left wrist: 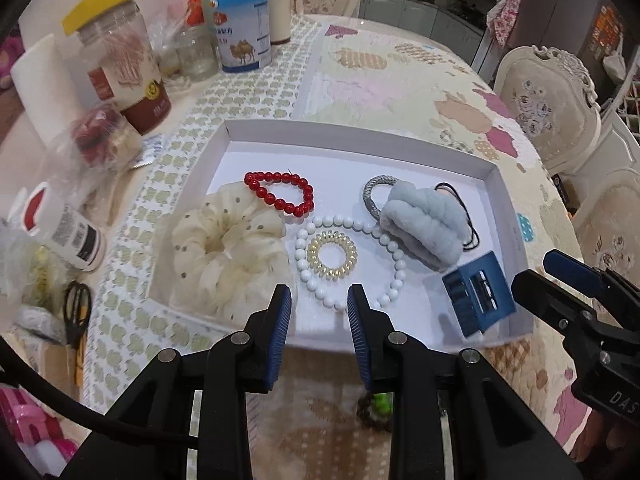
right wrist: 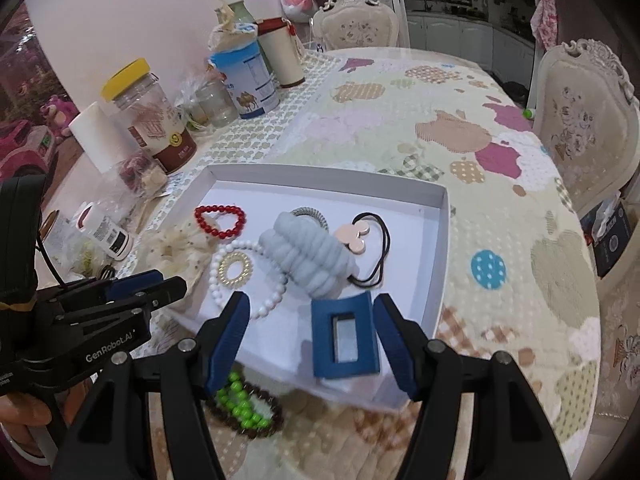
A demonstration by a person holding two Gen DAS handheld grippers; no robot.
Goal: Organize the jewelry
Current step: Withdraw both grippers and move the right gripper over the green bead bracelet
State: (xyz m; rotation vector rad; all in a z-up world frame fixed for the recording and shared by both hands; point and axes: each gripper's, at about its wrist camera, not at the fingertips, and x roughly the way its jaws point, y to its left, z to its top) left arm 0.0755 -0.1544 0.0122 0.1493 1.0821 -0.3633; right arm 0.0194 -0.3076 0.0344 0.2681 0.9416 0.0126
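Observation:
A white shallow box [left wrist: 496, 176] [right wrist: 442, 232] on the table holds a red bead bracelet [left wrist: 280, 192] [right wrist: 220, 220], a cream scrunchie [left wrist: 224, 248], a white bead bracelet [left wrist: 396, 256] [right wrist: 236, 280], a gold coil tie [left wrist: 332, 256] [right wrist: 236, 270], a grey fluffy scrunchie [left wrist: 424, 220] [right wrist: 312, 256], a black elastic with a pink charm [right wrist: 356, 236] and a blue hair clip [left wrist: 480, 296] [right wrist: 344, 336]. My left gripper [left wrist: 318, 308] is open and empty over the box's near edge. My right gripper [right wrist: 312, 336] is open, with the blue clip between its fingers, apart from both. A green and a brown bead bracelet [right wrist: 244, 408] lie on the cloth before the box.
Jars, a blue tin [left wrist: 244, 32], a white bottle [left wrist: 68, 232], scissors [left wrist: 76, 312] and plastic bags crowd the table's left side. Ornate chairs [right wrist: 580, 120] stand at the right and far edge. The patterned cloth [right wrist: 500, 160] spreads to the right of the box.

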